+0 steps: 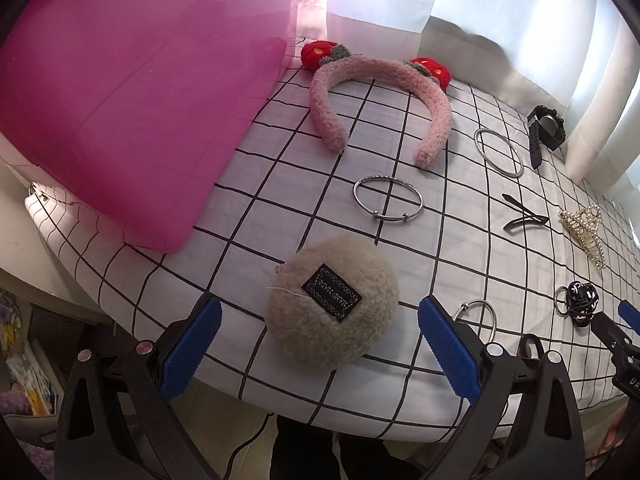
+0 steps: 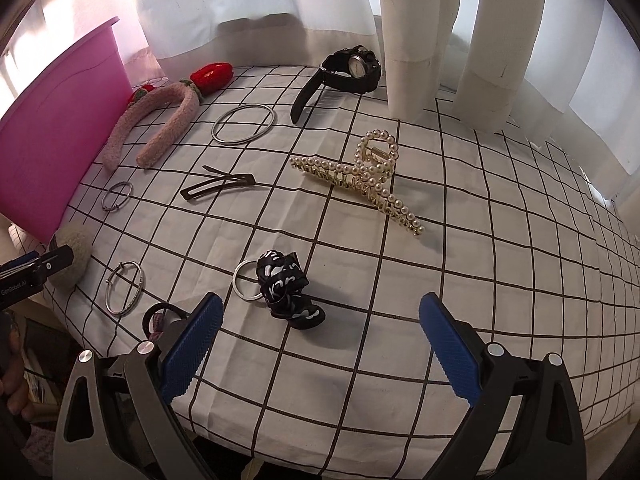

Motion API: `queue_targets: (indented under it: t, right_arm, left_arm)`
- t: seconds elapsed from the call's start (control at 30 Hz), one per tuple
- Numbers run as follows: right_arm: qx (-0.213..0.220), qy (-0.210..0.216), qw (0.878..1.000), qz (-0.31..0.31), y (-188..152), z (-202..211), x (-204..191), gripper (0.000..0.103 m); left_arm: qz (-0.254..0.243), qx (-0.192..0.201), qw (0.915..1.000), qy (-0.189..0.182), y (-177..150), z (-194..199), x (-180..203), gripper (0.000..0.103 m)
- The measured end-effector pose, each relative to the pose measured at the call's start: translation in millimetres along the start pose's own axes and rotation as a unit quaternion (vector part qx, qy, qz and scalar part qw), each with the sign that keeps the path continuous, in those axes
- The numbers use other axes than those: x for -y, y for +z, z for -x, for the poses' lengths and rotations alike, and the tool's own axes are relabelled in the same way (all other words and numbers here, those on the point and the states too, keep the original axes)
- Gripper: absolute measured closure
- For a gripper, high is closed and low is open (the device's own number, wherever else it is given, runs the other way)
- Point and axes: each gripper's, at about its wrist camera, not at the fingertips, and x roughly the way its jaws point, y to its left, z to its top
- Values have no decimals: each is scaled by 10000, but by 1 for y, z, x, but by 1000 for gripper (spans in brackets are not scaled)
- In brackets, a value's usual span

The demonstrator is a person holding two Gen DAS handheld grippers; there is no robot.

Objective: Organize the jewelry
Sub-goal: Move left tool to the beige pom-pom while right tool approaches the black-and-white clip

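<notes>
**Both grippers held open over a table of scattered jewelry**

The left gripper is seen with its blue-padded jaws spread wide and nothing clamped; a fluffy beige pouch with a dark label lies on the checked tablecloth between and just ahead of its fingers. The right gripper is likewise held wide open and empty, near the front edge of the table.

Just ahead of the right gripper, a black-and-white scrunchie is found touching a flat silver ring. To its left, near the table edge, a thin silver bangle and a dark hair tie are laid; the hair tie is partly hidden behind the gripper's left finger.

Further back, a black snap clip lies in the middle, with a pearl claw clip to its right. A second silver bangle is seen beyond the pouch, near the pink bin.

Farther still, a large plain hoop is placed between a pink fuzzy headband, trimmed with red strawberries, and a black wristwatch, which rests at the foot of the white curtain. A pink plastic bin stands along the left side of the table, touching or just beside the headband's end.
</notes>
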Motion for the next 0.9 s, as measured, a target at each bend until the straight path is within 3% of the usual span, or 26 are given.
queue_targets:
  t: [0.37, 0.9]
  right_arm:
    - [-101, -334, 9986, 390, 7, -27, -14, 9]
    - [-117, -379, 9992, 25, 6, -40, -4, 9]
  left_arm:
    - [-94, -90, 9999, 32, -6, -20, -1, 6]
    - [-188, -58, 9998, 24, -7, -30, 5, 5]
